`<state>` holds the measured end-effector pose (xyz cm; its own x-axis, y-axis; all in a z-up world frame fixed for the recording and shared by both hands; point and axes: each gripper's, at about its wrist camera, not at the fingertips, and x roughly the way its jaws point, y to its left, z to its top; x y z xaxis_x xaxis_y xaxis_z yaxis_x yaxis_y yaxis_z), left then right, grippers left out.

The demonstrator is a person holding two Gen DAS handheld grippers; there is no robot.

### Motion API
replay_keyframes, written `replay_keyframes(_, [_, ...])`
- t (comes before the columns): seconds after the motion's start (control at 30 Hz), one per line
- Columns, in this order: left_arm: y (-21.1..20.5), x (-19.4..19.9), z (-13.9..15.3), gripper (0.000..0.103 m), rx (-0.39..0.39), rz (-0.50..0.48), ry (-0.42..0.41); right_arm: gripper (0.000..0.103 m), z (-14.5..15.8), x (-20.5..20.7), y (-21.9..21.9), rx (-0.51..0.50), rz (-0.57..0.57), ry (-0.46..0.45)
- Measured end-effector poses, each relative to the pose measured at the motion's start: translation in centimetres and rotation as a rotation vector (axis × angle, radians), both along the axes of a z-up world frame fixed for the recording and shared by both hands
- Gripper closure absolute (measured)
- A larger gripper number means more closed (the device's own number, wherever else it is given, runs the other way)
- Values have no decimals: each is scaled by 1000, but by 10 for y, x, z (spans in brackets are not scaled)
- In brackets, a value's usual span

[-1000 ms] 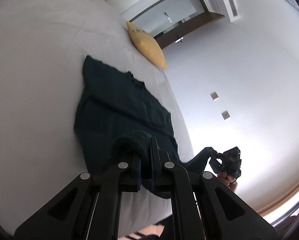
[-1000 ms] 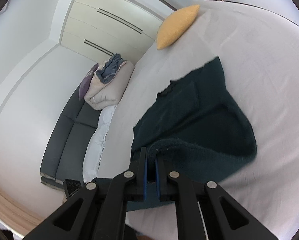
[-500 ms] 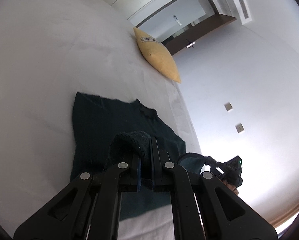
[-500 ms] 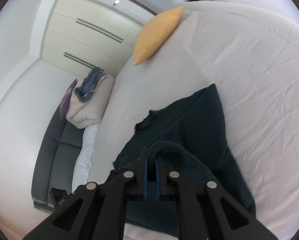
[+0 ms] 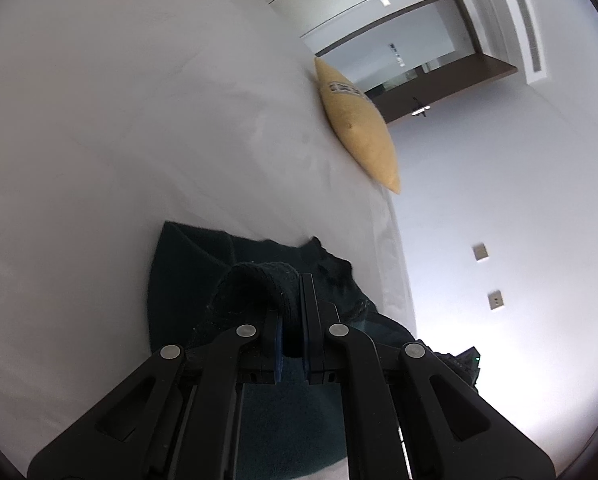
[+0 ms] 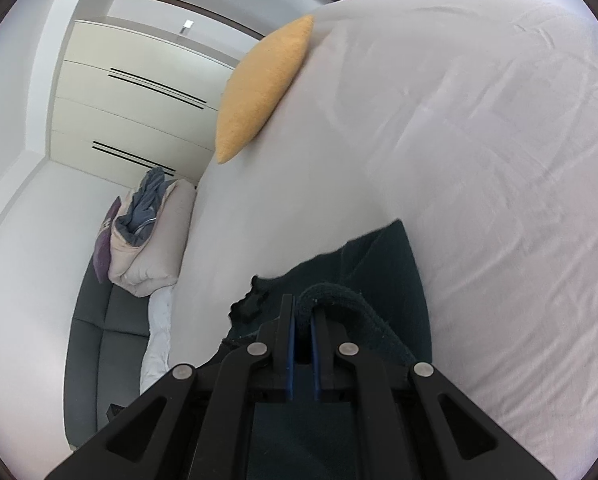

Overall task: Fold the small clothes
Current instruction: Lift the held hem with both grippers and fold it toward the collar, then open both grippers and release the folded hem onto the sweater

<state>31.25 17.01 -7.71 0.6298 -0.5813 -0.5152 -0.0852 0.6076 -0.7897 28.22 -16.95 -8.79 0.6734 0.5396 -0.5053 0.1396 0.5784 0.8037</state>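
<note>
On the bed: we have the dark green sweater [image 5: 187,272] lying on the white sheet [image 5: 99,140], its far edge and neckline [image 6: 251,300] toward the yellow cushion [image 5: 359,132], well apart from it.
Left gripper [image 5: 293,308]: our fingers are clamped together on a bunched roll of the sweater's knit, which bulges up over the tips; we grip a thick fold so that the heavy fabric does not slip out.
Right gripper [image 6: 303,320]: our fingers are likewise closed on a rolled edge of the same sweater [image 6: 391,264], which arches over the tips and runs off to the right.
Why both hold: we judge that each gripper has one corner of the near hem, so the edge stays straight and level while it travels over the body of the garment.
Step in hand: we take it to be folding the lower half up toward the neckline; the fold is not yet laid down.
Next call: we would lower both corners together, short of the neckline, and only then part the fingers.
Risk: uneven height could skew the fold or drag the layer beneath.
Beside the bed: a grey sofa [image 6: 95,344] carries a heap of bedding [image 6: 147,240], clear of our work.
</note>
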Motion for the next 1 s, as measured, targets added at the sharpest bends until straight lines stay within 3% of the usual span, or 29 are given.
replay_keyframes(0.27, [3,40,-35,98,33,31,79,95,-18,33,1,-46,-27,84])
replay_keyframes(0.67, [-9,79,-73,98,76,35,156,95,-46,44,-10,-6,-94,152])
replay_keyframes(0.87, [-8,85,-89,96,42,43,183,95,-49,48,-12,2,-104,158])
replay_keyframes(1.0, [-8,88,-88,92,31,28,187,92,-55,47,-16,69,-126,162])
